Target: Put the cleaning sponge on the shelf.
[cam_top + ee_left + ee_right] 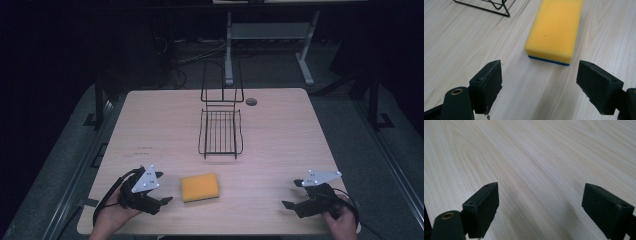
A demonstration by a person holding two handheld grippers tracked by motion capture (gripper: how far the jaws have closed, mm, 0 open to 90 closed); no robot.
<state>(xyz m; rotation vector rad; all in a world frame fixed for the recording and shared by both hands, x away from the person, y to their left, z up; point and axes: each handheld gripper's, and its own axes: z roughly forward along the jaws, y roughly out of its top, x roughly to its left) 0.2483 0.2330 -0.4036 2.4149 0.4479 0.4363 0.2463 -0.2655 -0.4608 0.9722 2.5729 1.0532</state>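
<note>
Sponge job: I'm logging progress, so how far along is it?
Nothing looks done yet: the yellow sponge lies flat on the table, apart from the wire rack. In hand: the left gripper is open and aimed at the sponge's near end, not touching it. The right gripper is open over bare wood. Probably left: grasping the sponge and moving it, perhaps to the rack.

Dim dark surroundings, table (280, 130) evenly lit from above, soft shadows, close views sharp
</note>
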